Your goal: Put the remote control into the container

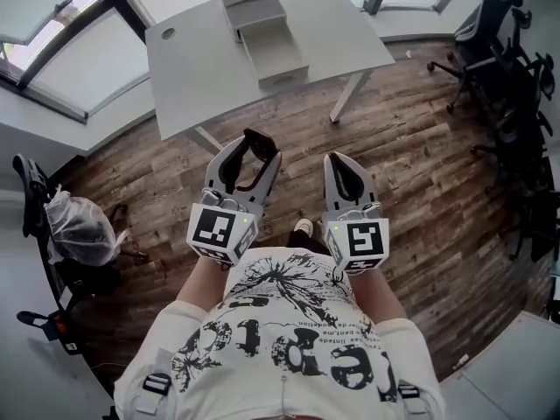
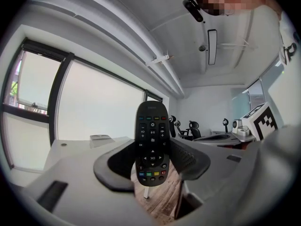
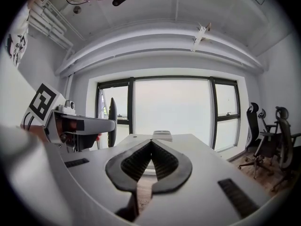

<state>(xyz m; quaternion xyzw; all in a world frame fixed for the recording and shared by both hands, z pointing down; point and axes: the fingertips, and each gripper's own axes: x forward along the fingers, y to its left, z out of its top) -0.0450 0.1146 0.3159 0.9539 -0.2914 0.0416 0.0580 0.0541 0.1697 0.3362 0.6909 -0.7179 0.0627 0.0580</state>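
While you stand back from the pale grey desk [image 1: 197, 68], your left gripper [image 1: 252, 154] has its jaws closed on the lower part of the slim black remote control with coloured buttons [image 2: 152, 135]. The remote stands upright with its button face toward that gripper's camera and its top end free above the jaws, a hold that leaves the long end clear to go in first. Your right gripper [image 3: 151, 144] carries nothing; its jaws are pressed together, and you hold it level beside the left one, out of the way. The grey open-topped plastic container [image 1: 262, 29] sits on the far part of the desk, well apart from both grippers, which hang over the wood-plank floor [image 1: 420, 156]. The remote is lifted but not yet delivered, so you likely need to step forward and reach across the desk.
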